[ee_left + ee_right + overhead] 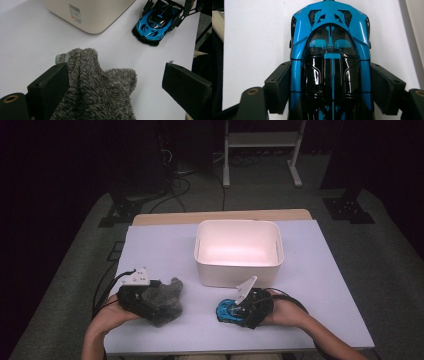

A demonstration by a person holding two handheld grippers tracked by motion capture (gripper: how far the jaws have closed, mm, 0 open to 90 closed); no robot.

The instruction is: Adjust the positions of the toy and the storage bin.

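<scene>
- The left gripper [115, 82] stands wide apart: one pad [51, 82] presses against the flank of the grey fuzzy cloth [100, 92], while the other pad sits well clear of it across bare table, so nothing is pinched yet.
- The cloth lies on the white table [160, 250], heaped between and ahead of those fingers. It looks soft, light and limp; it should sag and trail if caught by an edge, so a bite into the thick bunched middle seems safest.
- The right gripper [330, 87] straddles the blue toy car [329, 50], with a pad at each side of its body about midway along, the nose pointing away beyond the fingertips. The pads look to be touching the car's sides, so I judge it grasped.
- The car looks rigid, light and glossy. Its smooth painted flanks could slip, and the thin trim may be fragile, so a hold across the broad middle suits it better than the tapered nose.
- The white bin [239, 251] stands open just beyond both sets of fingers, a likely place for both things.
</scene>
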